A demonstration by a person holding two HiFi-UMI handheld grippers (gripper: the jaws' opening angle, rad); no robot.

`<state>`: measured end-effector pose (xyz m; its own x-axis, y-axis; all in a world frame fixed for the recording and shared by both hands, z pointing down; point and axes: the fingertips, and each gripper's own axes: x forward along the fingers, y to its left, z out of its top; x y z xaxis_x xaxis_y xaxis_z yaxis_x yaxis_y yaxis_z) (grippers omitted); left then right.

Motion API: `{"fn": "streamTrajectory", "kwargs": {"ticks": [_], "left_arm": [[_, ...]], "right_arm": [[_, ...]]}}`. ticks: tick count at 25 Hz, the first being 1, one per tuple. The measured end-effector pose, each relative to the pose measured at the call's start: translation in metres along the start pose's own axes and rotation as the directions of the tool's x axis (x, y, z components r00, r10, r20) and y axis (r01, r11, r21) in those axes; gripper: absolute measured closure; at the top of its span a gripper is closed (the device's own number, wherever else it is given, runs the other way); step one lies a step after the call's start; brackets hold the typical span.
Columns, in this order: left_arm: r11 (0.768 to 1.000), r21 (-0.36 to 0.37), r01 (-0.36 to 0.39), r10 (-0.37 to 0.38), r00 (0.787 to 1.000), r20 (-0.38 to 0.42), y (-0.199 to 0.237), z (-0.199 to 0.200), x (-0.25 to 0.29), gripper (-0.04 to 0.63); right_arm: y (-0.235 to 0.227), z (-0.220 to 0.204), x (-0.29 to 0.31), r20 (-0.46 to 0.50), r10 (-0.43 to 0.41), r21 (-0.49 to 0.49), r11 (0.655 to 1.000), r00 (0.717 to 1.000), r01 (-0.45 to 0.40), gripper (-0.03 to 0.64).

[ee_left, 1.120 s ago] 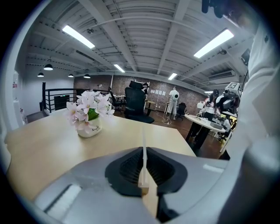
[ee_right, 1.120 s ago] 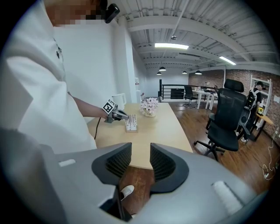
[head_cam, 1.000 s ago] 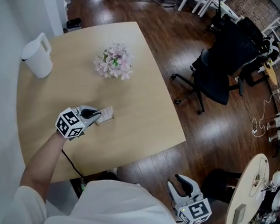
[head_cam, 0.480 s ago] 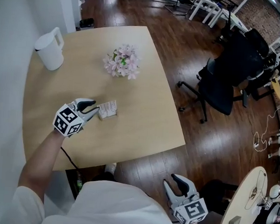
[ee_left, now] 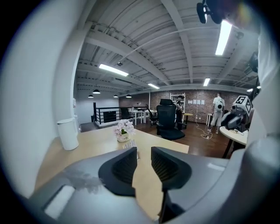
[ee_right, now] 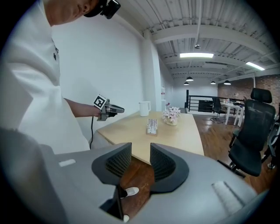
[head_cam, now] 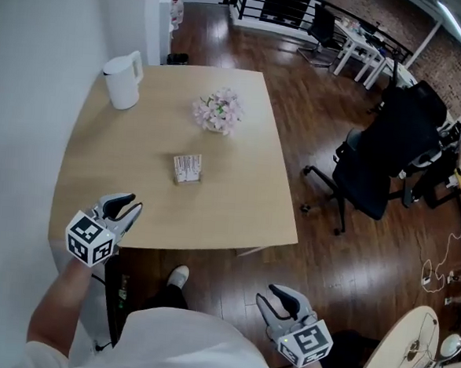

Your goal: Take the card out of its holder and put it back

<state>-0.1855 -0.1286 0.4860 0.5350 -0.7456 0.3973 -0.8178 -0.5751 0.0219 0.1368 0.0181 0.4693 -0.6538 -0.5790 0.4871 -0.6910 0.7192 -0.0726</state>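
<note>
The card holder [head_cam: 187,168], with the white printed card standing in it, sits alone at the middle of the light wooden table [head_cam: 245,196]. My left gripper [head_cam: 131,205] hovers over the table's near left edge, well short of the holder. Its jaws are closing and nothing is between them. In the left gripper view the holder [ee_left: 130,143] shows far beyond the jaw gap [ee_left: 144,153]. My right gripper [head_cam: 268,297] hangs low beside the person's body, off the table and over the floor, open and empty. It looks across at the holder [ee_right: 152,126] and at the left gripper [ee_right: 117,109].
Pink flowers in a small pot [head_cam: 218,111] stand behind the holder. A white pitcher [head_cam: 125,80] is at the far left corner by the wall. A black office chair [head_cam: 383,147] stands to the right on the wooden floor. A shoe [head_cam: 178,276] shows under the near edge.
The left gripper was shut at the card holder, opened, let go and drew back to the near left edge. The holder stays on the table. The head view has pulled back.
</note>
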Motion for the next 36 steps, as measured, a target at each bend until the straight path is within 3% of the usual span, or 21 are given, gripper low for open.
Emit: {"fn": "streamTrajectory", "kwargs": {"ticks": [7,13,21,36], "left_arm": [[0.995,-0.082,-0.057,0.058,0.998,0.011,-0.127,-0.038,-0.104,0.500],[0.988,-0.137,-0.073,0.076,0.997,0.017,-0.207,-0.063,-0.147,0.500],[0.991,-0.125,-0.057,0.058,0.998,0.012,-0.255,-0.070,-0.168,0.500],[0.999,-0.029,-0.039,0.039,0.999,0.016,-0.285,-0.054,-0.157,0.511]], "right_arm": [[0.043,-0.030,-0.043,0.013,0.131,-0.061,0.990,0.991,-0.130,0.479],[0.074,-0.050,-0.070,0.013,0.188,-0.104,0.977,0.982,-0.185,0.479],[0.100,-0.059,-0.097,0.029,0.217,-0.126,0.969,0.976,-0.212,0.480],[0.106,-0.075,-0.135,0.057,0.158,-0.103,0.983,0.986,-0.152,0.480]]}}
